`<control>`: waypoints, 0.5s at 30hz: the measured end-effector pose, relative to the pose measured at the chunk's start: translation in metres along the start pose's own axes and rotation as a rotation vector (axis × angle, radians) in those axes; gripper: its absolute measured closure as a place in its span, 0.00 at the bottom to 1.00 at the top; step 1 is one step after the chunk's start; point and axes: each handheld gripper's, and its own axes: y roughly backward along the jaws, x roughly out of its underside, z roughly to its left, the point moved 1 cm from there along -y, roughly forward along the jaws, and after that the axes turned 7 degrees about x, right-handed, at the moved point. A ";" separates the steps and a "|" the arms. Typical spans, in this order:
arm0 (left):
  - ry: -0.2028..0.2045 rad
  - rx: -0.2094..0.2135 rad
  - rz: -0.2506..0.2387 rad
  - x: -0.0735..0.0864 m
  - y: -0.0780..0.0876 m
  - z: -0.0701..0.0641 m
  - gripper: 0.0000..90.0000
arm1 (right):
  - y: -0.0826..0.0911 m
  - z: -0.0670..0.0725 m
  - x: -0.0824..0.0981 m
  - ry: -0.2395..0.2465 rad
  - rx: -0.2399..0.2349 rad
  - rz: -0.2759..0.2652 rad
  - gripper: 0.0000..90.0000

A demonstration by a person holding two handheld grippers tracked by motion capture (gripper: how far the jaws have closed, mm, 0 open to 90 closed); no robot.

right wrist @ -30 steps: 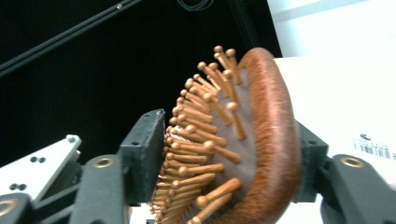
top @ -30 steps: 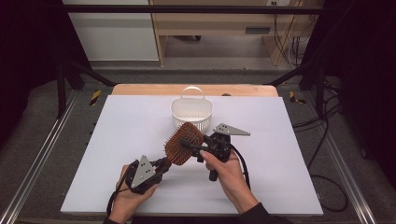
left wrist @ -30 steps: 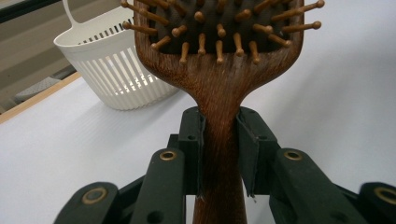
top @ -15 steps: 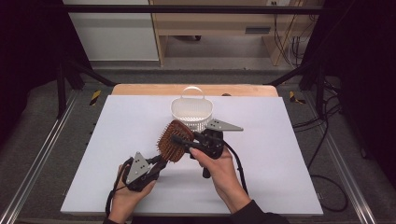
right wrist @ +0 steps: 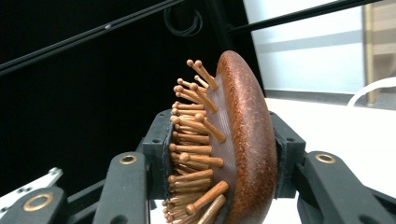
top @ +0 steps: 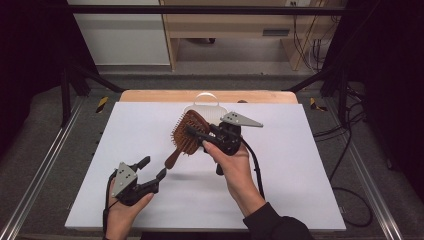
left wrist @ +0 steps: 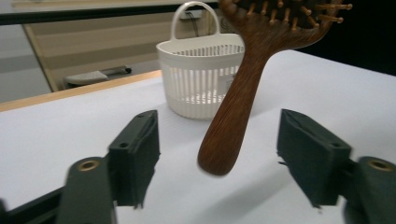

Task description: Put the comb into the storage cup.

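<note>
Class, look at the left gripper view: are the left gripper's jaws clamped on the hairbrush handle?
No: the left gripper is open, its pads standing clear on either side of the hairbrush handle.

- A lab recording rig: white-covered counter (top: pixel 310 165) beneath the tools, inside a black metal frame (top: pixel 210 9).
- Beyond them, loose cables (top: pixel 305 45) and a wooden bench (top: pixel 225 25).
</note>
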 end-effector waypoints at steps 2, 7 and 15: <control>0.016 -0.032 -0.002 0.005 0.005 0.004 0.20 | -0.001 -0.002 -0.004 0.001 0.008 -0.008 0.58; 0.057 -0.071 -0.017 0.015 0.017 0.013 0.07 | -0.003 -0.006 -0.014 -0.005 0.023 -0.024 0.58; 0.085 -0.129 -0.038 0.024 0.022 0.025 0.05 | -0.007 -0.012 -0.030 -0.028 0.038 -0.053 0.58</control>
